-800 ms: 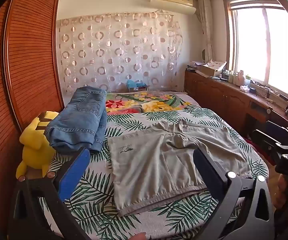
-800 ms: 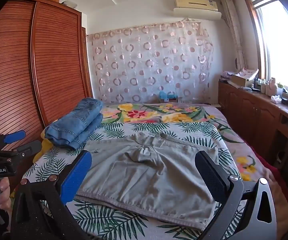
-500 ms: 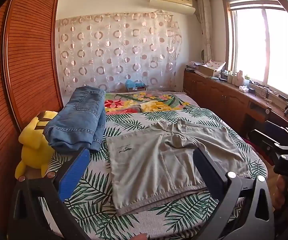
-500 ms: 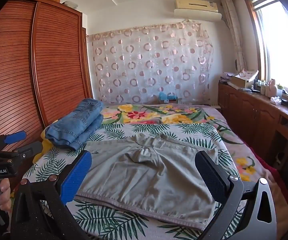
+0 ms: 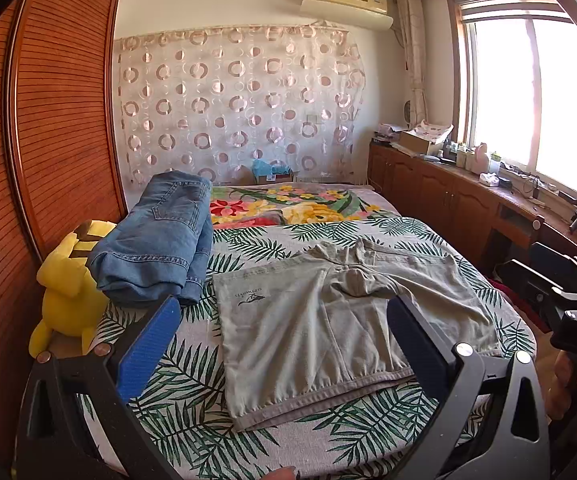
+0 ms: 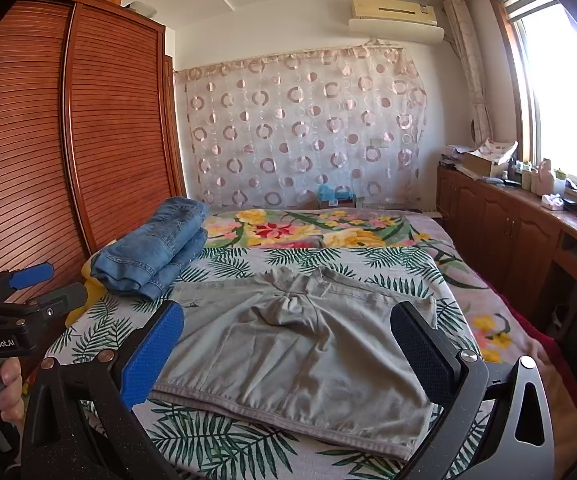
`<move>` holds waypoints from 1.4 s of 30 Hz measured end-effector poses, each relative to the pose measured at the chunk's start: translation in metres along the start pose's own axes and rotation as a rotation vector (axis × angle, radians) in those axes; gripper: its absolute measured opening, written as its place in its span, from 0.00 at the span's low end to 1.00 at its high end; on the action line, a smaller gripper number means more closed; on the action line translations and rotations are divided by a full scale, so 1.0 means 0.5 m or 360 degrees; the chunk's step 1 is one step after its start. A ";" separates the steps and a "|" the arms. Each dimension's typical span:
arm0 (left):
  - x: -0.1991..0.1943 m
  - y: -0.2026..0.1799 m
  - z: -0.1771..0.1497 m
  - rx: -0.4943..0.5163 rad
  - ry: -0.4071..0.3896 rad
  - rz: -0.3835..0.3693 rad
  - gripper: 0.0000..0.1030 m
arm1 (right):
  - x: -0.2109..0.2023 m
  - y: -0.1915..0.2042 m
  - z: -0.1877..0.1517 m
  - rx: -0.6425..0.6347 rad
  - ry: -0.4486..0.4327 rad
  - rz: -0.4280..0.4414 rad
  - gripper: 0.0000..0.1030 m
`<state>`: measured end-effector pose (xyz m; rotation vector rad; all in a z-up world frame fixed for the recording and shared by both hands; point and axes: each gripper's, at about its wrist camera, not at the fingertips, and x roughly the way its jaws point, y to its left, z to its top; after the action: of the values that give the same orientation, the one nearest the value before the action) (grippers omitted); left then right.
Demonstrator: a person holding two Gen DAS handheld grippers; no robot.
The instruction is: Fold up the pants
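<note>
**Both tongs released above the near hem of the grey pants**

The grey pants [image 5: 340, 328] lie spread flat on the leaf-print bedspread [image 5: 192, 384], in the middle of the bed's near half, waistband toward the far side and the two short legs running toward the near edge. Their long axis runs across the bed, from the left side to the right side, so the near hem faces both tools broadside.

The left gripper [image 5: 284, 344] hangs over the near edge with its jaws spread wide and nothing between them; the hem's left corner lies just ahead of it and slightly to its right. The right gripper [image 6: 288, 348] is likewise released and empty, aimed at the middle of the garment, with the hem's right corner just ahead near its right finger. Each hand is thus nearer its own corner; I judge the fold will call for a pinch at both corners and a lift toward the waistband.

The folded jeans [image 5: 156, 240] sit at the left edge, beside a yellow plush toy [image 5: 68, 280], close to the pants' left side but not overlapping them.

Against the earlier frames, almost nothing differs: the pants lie the same, the jaws are as wide, and the views shift only slightly.
</note>
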<state>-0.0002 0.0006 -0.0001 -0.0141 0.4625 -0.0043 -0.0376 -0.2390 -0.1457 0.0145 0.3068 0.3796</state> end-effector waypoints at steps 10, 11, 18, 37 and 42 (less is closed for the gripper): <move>0.000 -0.003 -0.001 -0.0003 -0.0003 -0.0002 1.00 | -0.001 0.001 -0.001 0.0001 -0.0002 0.0001 1.00; 0.000 -0.003 -0.001 -0.0004 -0.0003 -0.0001 1.00 | -0.001 0.001 0.000 0.0001 -0.0001 0.0000 1.00; 0.000 -0.002 -0.001 -0.0006 -0.0004 -0.0003 1.00 | -0.003 0.001 0.001 0.0003 -0.0005 0.0002 1.00; -0.010 -0.010 0.003 -0.0010 -0.0004 -0.0003 1.00 | -0.003 0.002 0.002 0.0004 -0.0006 0.0009 1.00; -0.010 -0.009 0.003 -0.0011 -0.0005 -0.0006 1.00 | -0.004 0.001 0.001 0.0006 -0.0006 0.0009 1.00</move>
<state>-0.0040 -0.0040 0.0034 -0.0215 0.4593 -0.0064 -0.0395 -0.2392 -0.1445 0.0197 0.3038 0.3844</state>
